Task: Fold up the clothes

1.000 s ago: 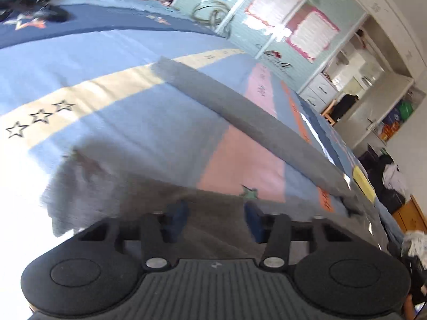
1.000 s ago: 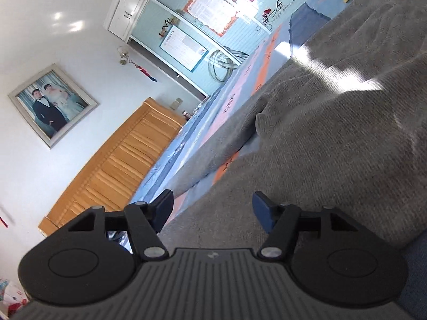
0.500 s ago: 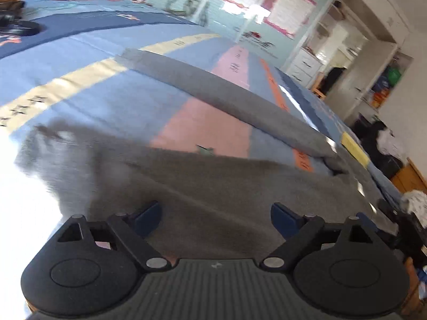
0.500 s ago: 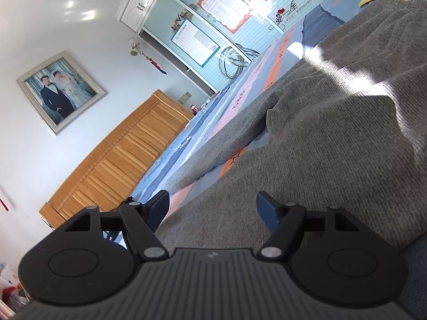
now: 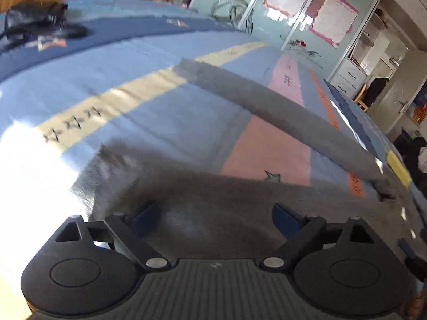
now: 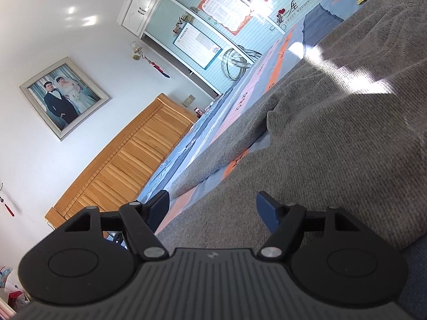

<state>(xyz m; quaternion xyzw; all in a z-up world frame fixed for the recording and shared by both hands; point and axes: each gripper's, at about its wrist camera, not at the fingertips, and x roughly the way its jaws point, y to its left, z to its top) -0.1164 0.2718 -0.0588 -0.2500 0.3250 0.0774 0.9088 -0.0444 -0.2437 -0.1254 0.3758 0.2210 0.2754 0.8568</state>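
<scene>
Your left gripper (image 5: 216,214) has its tongs spread wide, holding nothing, low over the near edge of the grey knit sweater (image 5: 213,213). The right gripper (image 6: 212,205) is likewise apart and empty, over the same sweater (image 6: 347,138). The sweater lies spread on the striped bedspread (image 5: 133,122), body at 6 o'clock in the left view, one long sleeve (image 5: 280,112) stretched flat from 12 toward 3 o'clock. Risks, as I judge them: the knit is thick, soft and loose-ribbed, so a shallow pinch may catch only the top layer and drag the rest. The bedspread is soft too, so a deep pinch may grab it along with the hem. Sun glare at 9 o'clock washes out the sweater's edge, and the left view is motion-blurred, so you can misjudge the corner. The long sleeve could trail or bunch on a lift.
</scene>
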